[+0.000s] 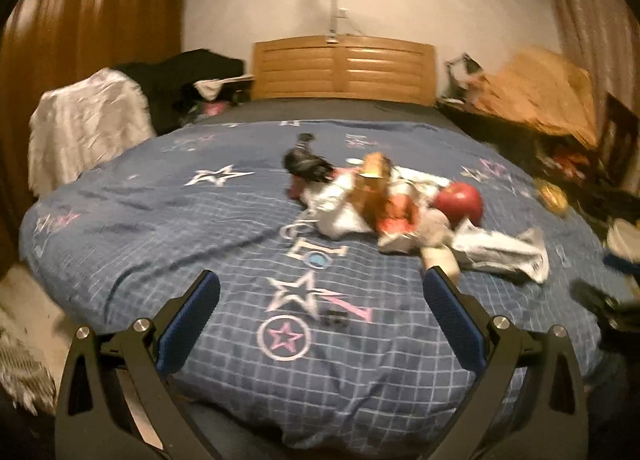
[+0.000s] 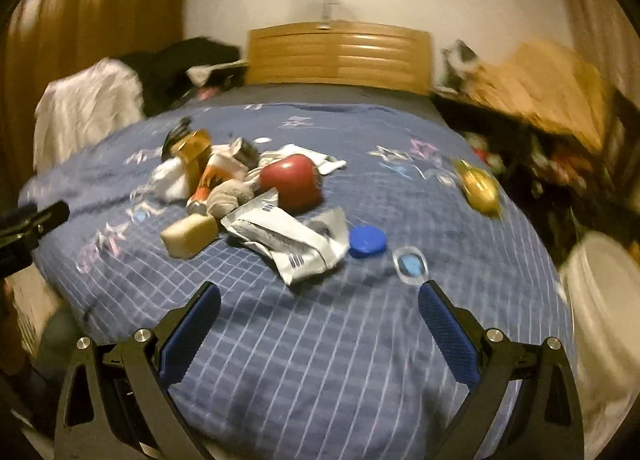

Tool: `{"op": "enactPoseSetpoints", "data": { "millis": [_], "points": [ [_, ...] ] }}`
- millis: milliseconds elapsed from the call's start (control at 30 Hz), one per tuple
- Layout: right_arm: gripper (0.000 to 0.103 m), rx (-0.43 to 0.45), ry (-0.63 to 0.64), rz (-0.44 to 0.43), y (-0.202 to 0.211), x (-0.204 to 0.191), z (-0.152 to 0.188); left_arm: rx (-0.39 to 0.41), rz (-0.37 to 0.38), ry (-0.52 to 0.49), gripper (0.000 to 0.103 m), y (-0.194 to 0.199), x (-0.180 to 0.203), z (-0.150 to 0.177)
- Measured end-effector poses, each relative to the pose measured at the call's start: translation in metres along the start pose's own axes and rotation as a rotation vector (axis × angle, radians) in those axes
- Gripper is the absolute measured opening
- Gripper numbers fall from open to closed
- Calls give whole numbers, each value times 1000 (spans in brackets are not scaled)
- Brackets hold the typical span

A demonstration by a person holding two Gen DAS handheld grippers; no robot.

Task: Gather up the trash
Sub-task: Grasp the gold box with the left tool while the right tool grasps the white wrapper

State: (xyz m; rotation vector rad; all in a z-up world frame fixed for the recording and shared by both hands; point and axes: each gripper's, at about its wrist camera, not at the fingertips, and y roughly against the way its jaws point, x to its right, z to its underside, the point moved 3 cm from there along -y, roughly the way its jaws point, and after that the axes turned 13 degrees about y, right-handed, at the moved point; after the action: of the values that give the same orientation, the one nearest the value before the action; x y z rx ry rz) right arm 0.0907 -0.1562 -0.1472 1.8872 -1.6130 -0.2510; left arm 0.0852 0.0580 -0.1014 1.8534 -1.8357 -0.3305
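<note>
- While both tongs hang over the foot of the bed (image 2: 320,360), nothing has been picked up; the trash sits in one heap on the blue checked quilt.
- Left tongs (image 1: 320,304): spread wide, blue pads apart, nothing between them. Right tongs (image 2: 320,308): likewise spread and empty.
- Right wrist view: the crumpled silver wrapper (image 2: 288,244) lies at about 12 o'clock from the right tongs, near them, ahead of anything else in the heap. Its long axis runs from 10 o'clock to 4 o'clock, slantwise across the line between the pads.
- Just beside the wrapper at its 3 o'clock end: a blue cap (image 2: 367,242), then a small clear lid with a blue centre (image 2: 410,265), the latter close to the right-hand pad.
- Behind the wrapper, toward the headboard: a red round thing (image 2: 292,180), a tan block (image 2: 190,235), an orange-printed packet (image 2: 210,180), white crumpled paper (image 2: 170,180). Blur prevents finer identification.
- Left wrist view: the same heap lies at roughly 1 o'clock, well apart from the left tongs; the wrapper (image 1: 500,252) is off to their right.
- Judgement: the right tongs are nearer, so the wrapper is their pick. A wrist turn to set the pads across its short axis looks needed.
- A pale bin-like container (image 2: 608,320) stands at 3 o'clock off the bed edge; purpose uncertain.
</note>
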Motion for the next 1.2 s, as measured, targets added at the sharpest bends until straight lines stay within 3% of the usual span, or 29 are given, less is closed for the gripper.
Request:
{"op": "enactPoseSetpoints", "data": {
  "millis": [200,367,433,467,533,567,667,900,1033,1200],
  "points": [
    [98,-13,284,-17,-52,-13,-27,-54,-6,-8,98,-25,2,5],
    [98,-51,390,-53,-94,-17,-44,-93,-38,39,98,-43,-13,2],
    [90,-81,405,-81,-106,-20,-44,-113,-34,60,98,-49,-16,1],
    [74,-102,406,-98,-110,-21,-42,-121,-31,68,98,-52,-16,1],
    [62,-86,385,-109,-110,-21,-40,-129,-29,72,98,-55,-16,0],
    [51,-78,366,-128,-107,-21,-39,-132,-26,71,98,-57,-14,0],
    [44,-51,286,-132,-87,-15,-30,-153,17,89,98,-64,-7,-10],
    [42,-5,62,-148,-31,3,-9,-109,135,127,98,-103,23,-64],
    [43,4,1,-161,-6,10,-1,-148,182,146,81,-145,38,-81],
    [43,-15,-42,-160,0,17,8,-237,253,131,56,-176,52,-74]
  ]
}}
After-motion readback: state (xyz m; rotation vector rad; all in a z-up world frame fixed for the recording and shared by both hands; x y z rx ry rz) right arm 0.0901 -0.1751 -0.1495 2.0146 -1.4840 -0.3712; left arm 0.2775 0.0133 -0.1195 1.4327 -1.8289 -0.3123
